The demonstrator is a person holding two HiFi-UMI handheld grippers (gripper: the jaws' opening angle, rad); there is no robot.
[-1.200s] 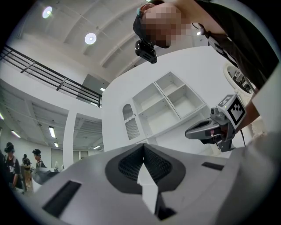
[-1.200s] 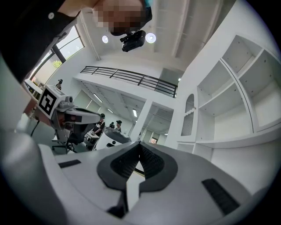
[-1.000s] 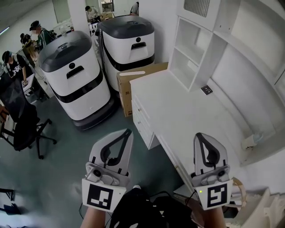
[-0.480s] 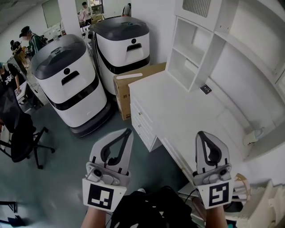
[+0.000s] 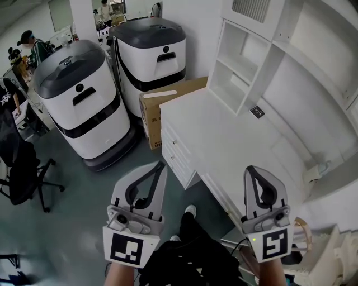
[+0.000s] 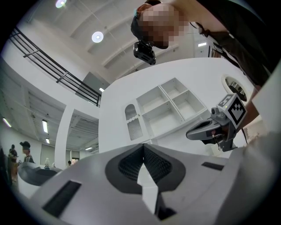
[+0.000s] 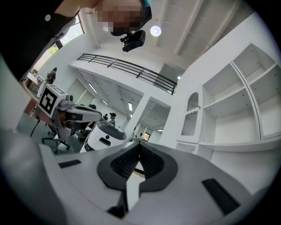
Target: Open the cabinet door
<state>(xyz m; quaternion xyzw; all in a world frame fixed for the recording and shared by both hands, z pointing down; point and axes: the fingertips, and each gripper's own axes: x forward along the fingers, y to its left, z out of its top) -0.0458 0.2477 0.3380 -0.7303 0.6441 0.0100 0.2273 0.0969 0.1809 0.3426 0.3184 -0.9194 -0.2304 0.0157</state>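
The cabinet door (image 5: 253,8) is a white louvered panel at the top of the shelf unit on the white desk (image 5: 224,139). The same arched door (image 6: 133,123) shows in the left gripper view, and it (image 7: 190,115) stands well ahead in the right gripper view. My left gripper (image 5: 161,164) is held over the floor in front of the desk's drawers, jaws shut and empty. My right gripper (image 5: 250,168) hangs over the desk's near edge, also shut with nothing in it. Both are far from the door.
Two large white-and-grey machines (image 5: 78,89) (image 5: 151,50) stand left of the desk, with a cardboard box (image 5: 168,98) against the desk's end. Drawers (image 5: 176,156) face the floor side. Office chairs and people are at the far left. Open shelves (image 5: 238,67) rise behind the desktop.
The machines, the box and the desk have slid a little left in the head view as I step along. A shoe has come into view between the grippers. Both stay shut.
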